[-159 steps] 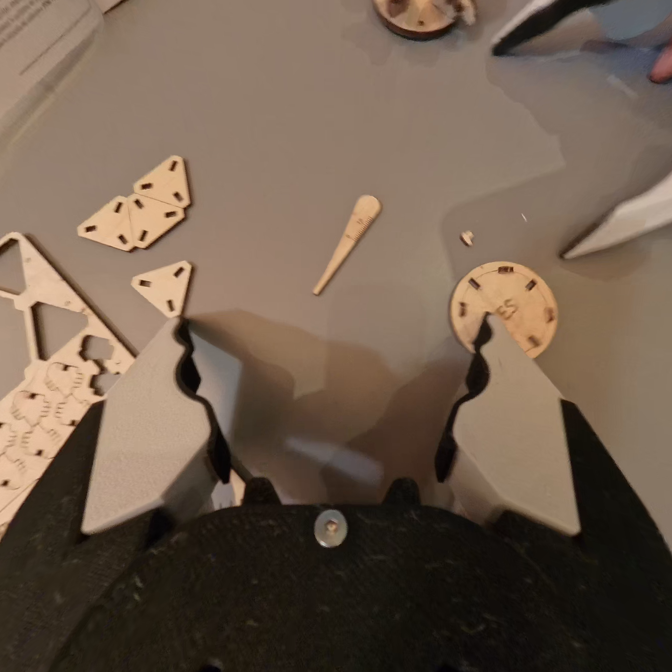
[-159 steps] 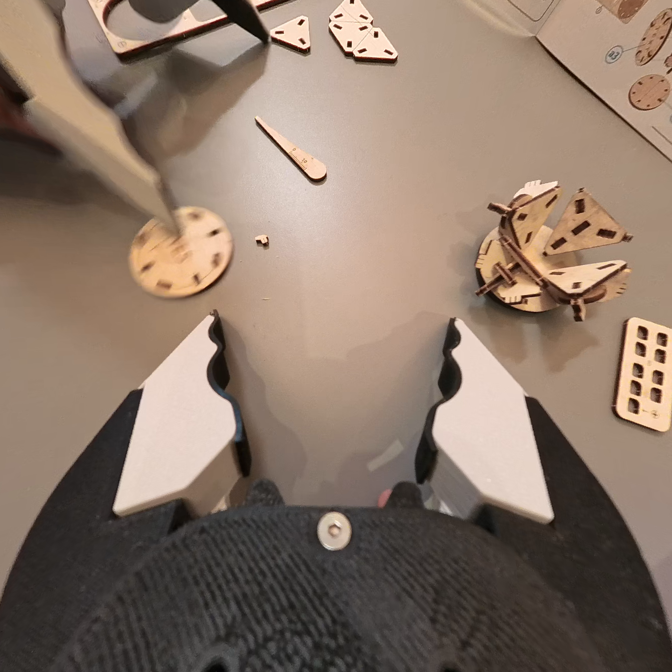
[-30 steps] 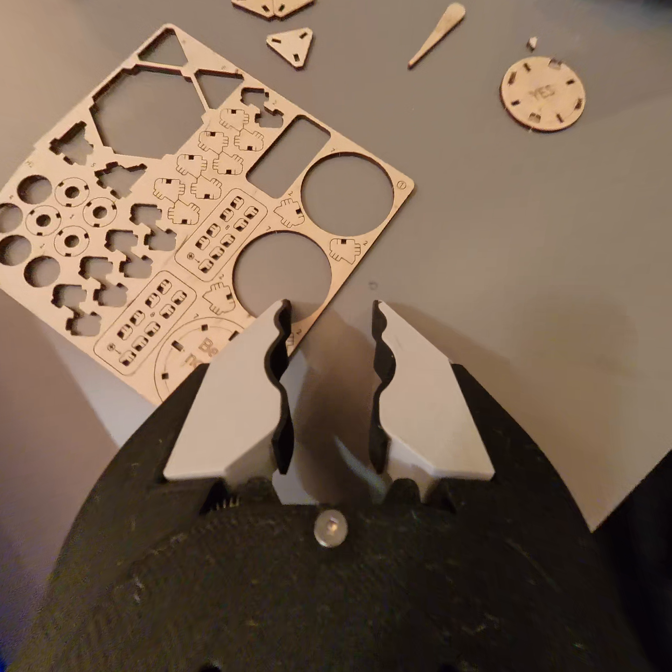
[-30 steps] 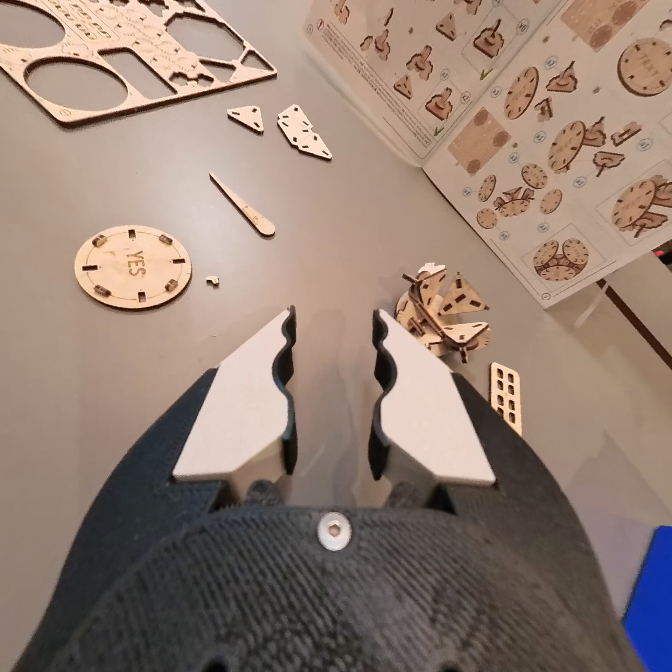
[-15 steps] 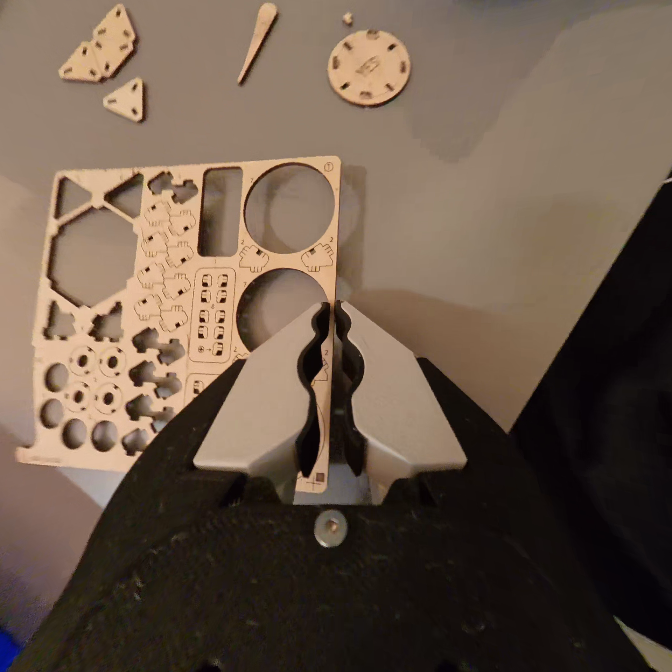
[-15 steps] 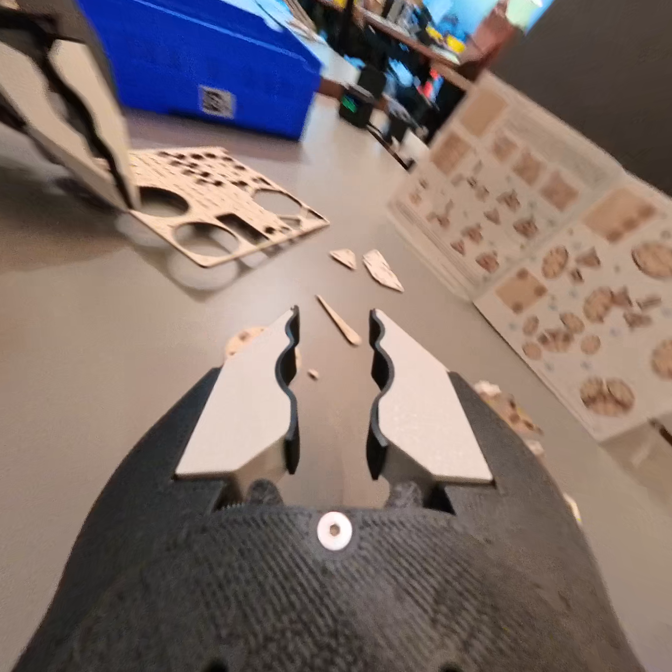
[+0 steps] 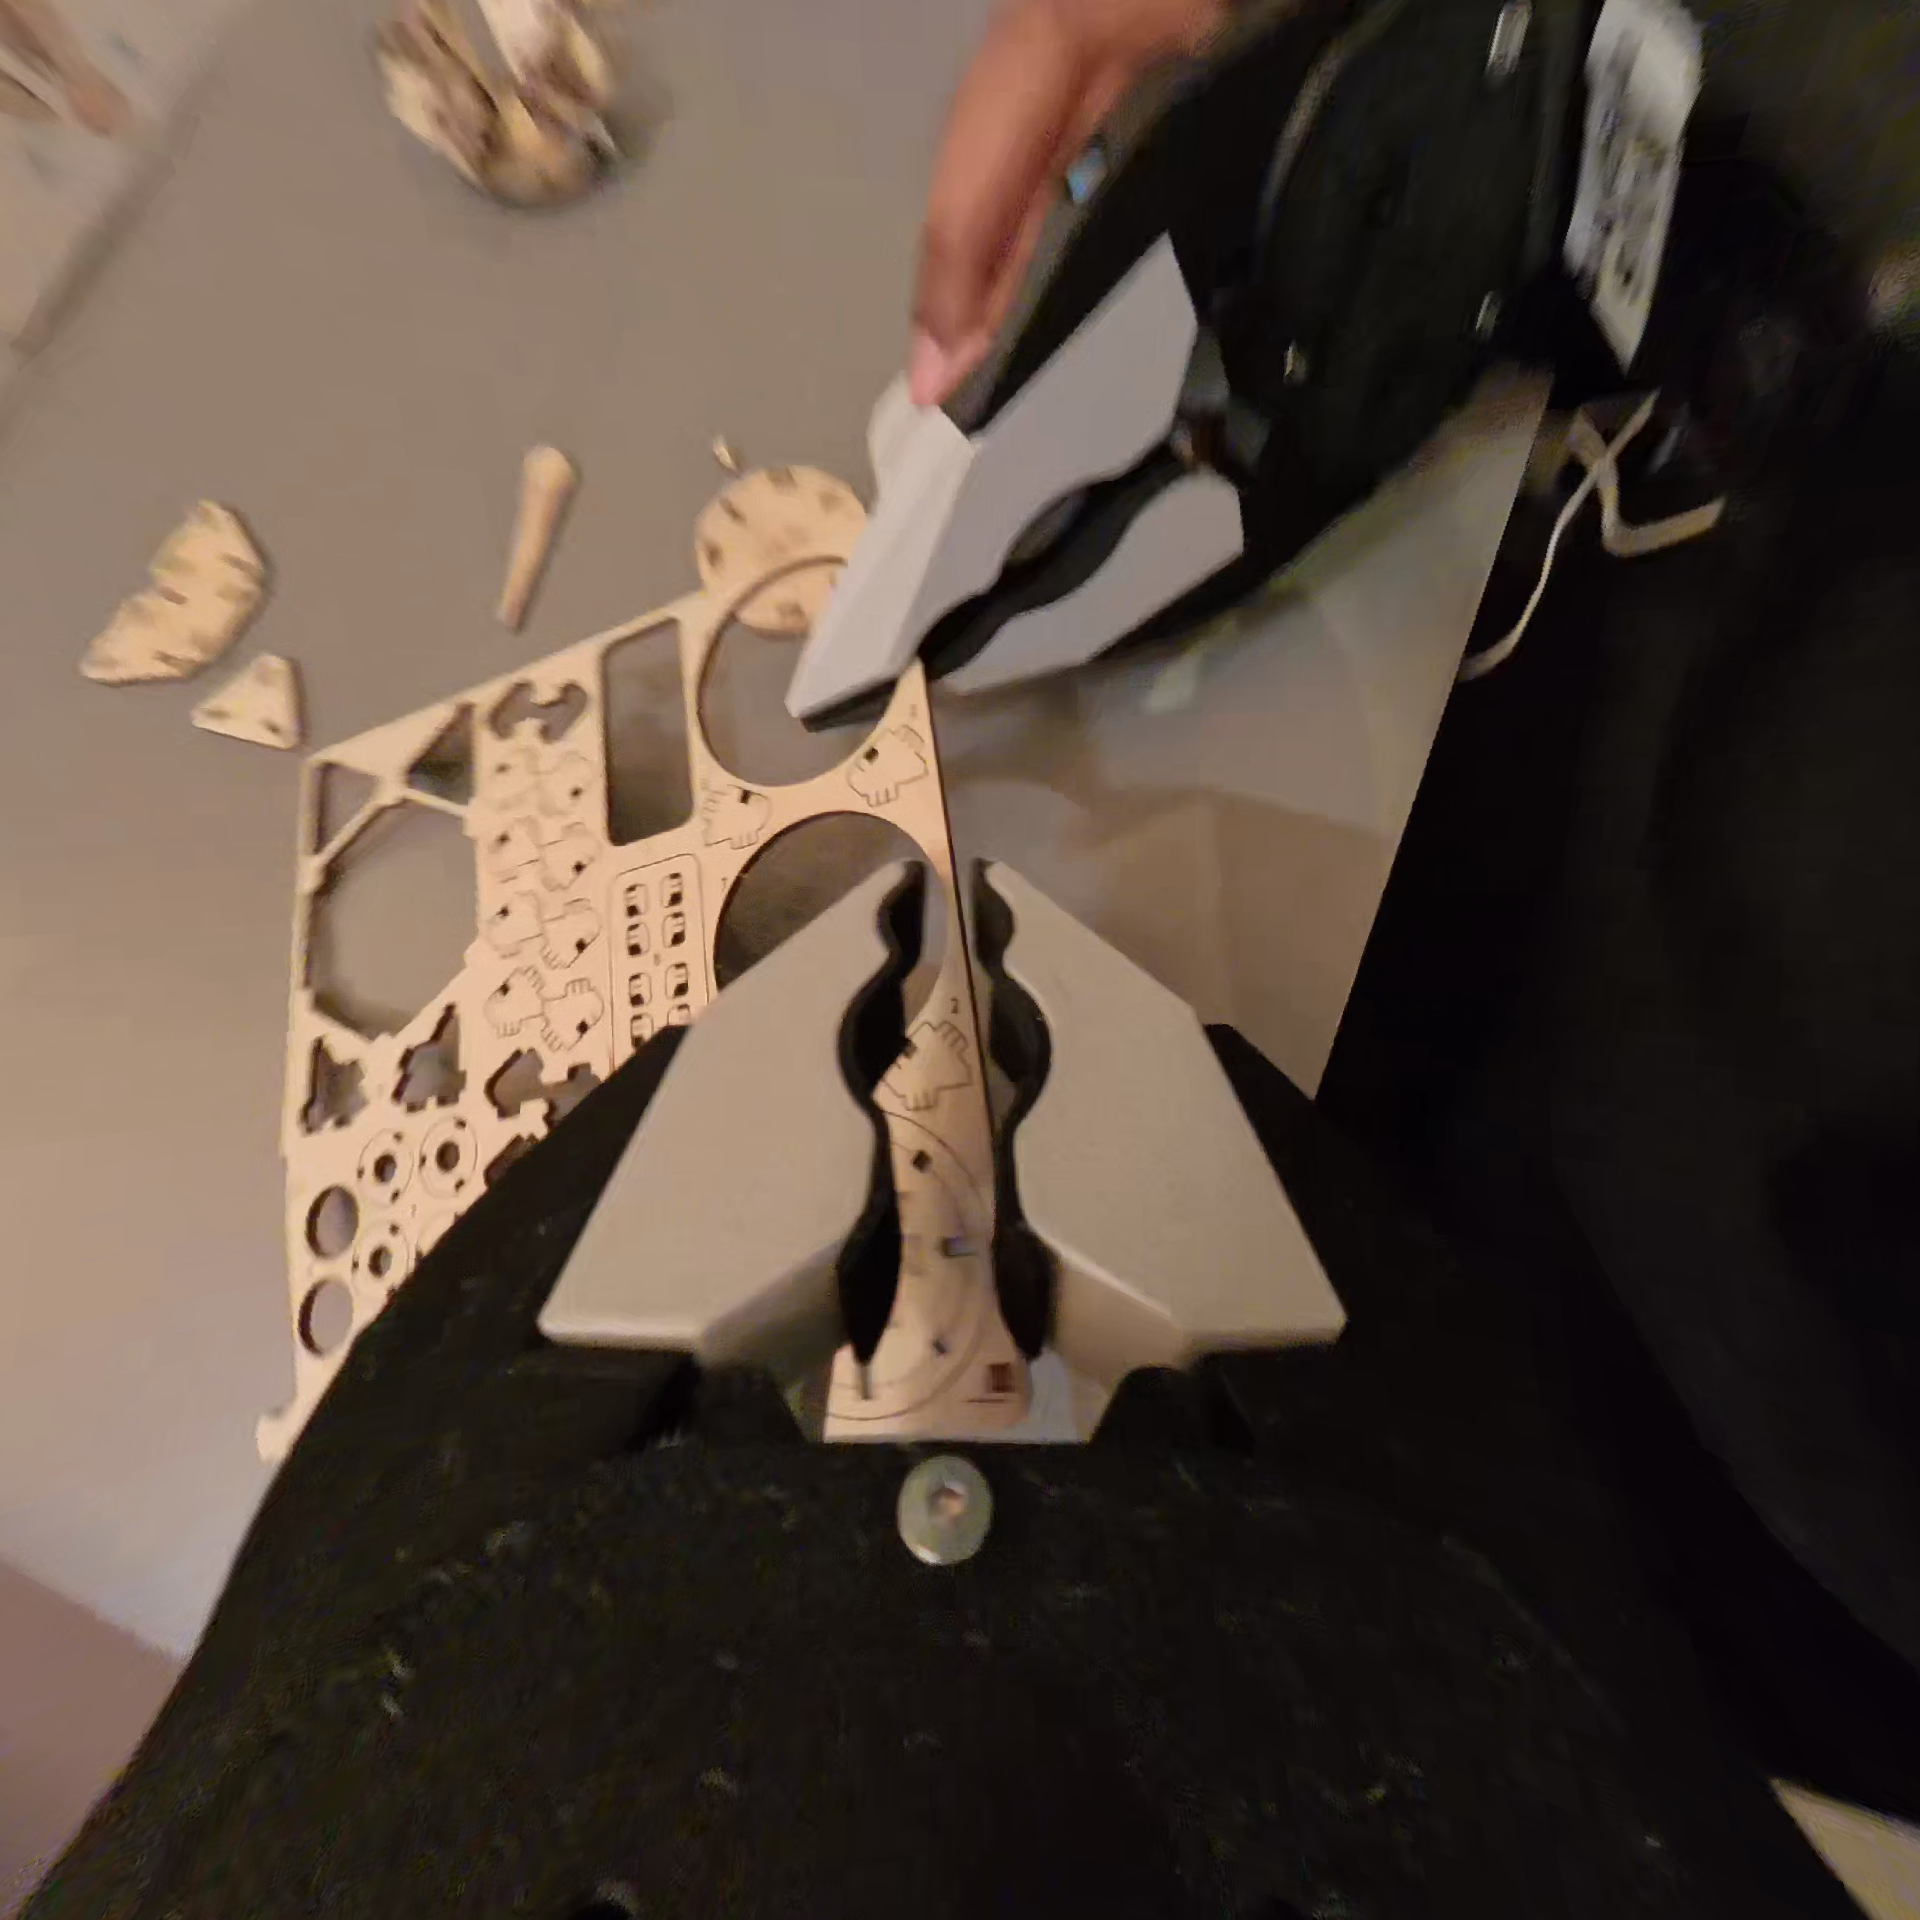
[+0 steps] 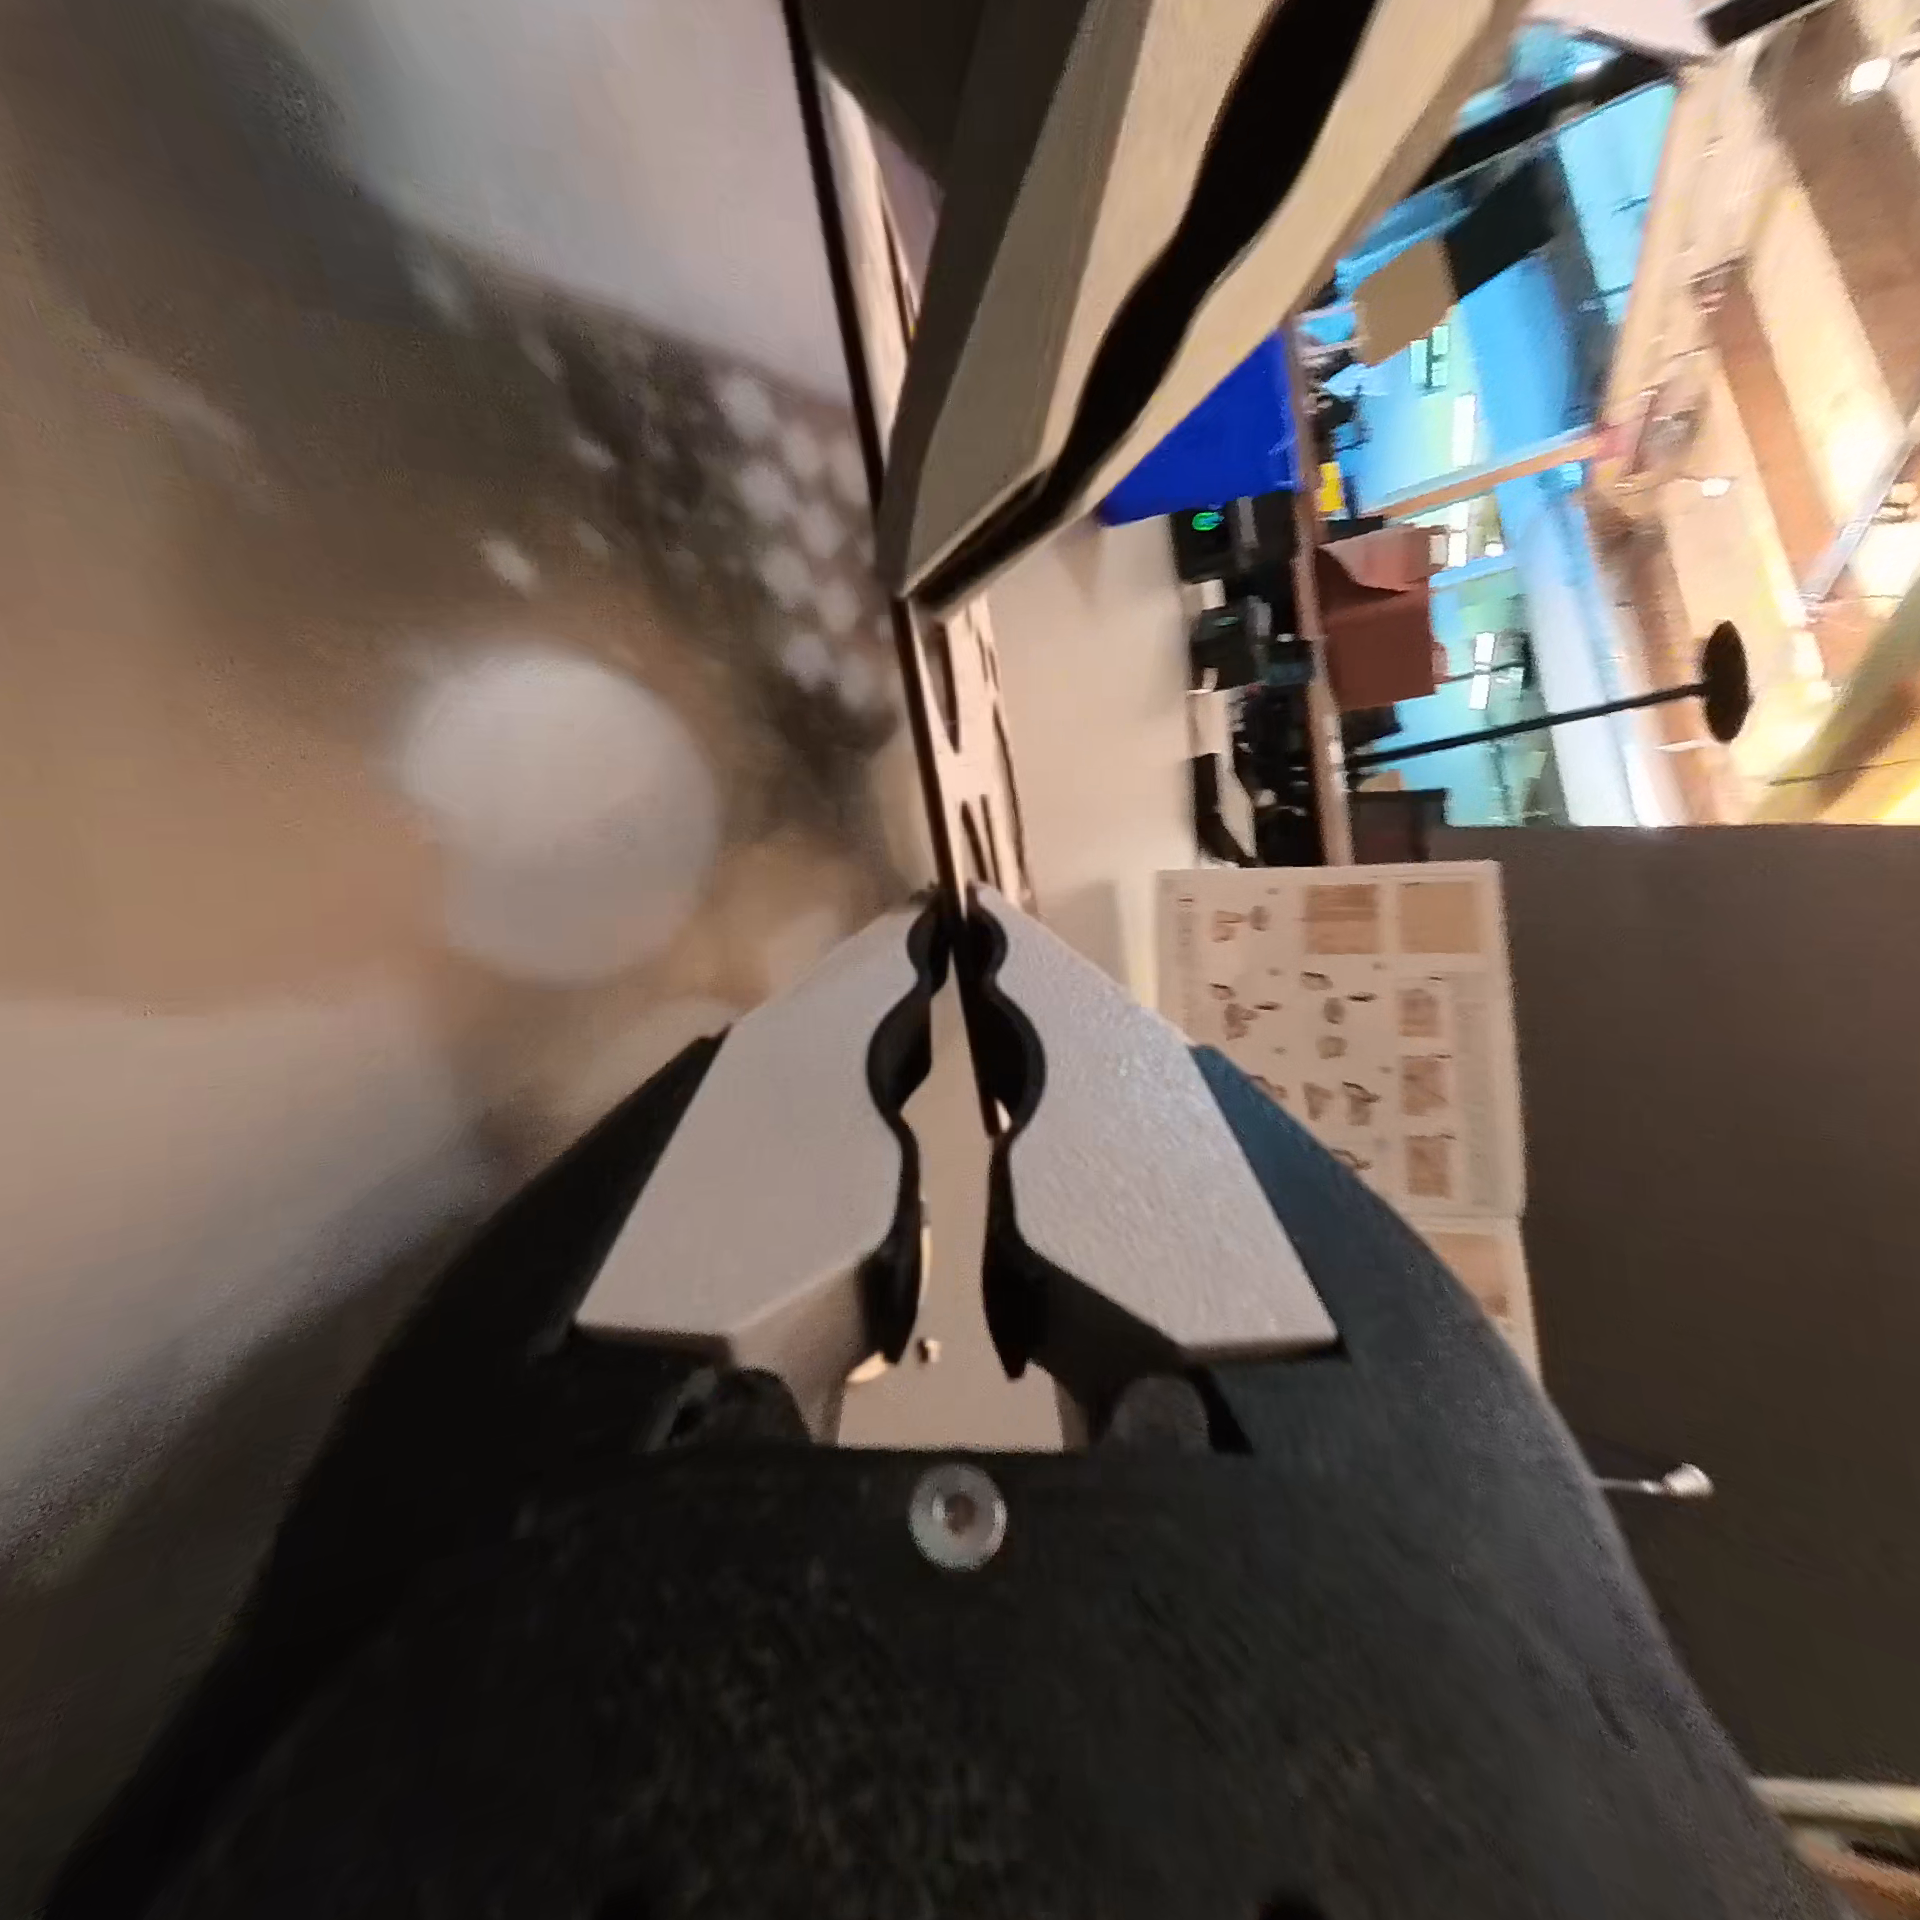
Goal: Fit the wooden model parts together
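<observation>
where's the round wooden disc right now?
Left wrist view, upper centre: the round wooden disc lies on the grey table, partly hidden behind the far corner of the lifted plywood parts sheet, between the tapered wooden stick and the right hand-held gripper.

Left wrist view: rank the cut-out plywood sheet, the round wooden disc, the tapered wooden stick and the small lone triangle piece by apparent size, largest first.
1. Cut-out plywood sheet, by far the largest, though also nearest the camera.
2. Round wooden disc, partly hidden.
3. Tapered wooden stick and small lone triangle piece: too alike to rank.

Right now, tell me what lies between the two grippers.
Only the wooden cut-out sheet spans them: in the left wrist view the left gripper holds its near edge, the right gripper its far corner.
</observation>
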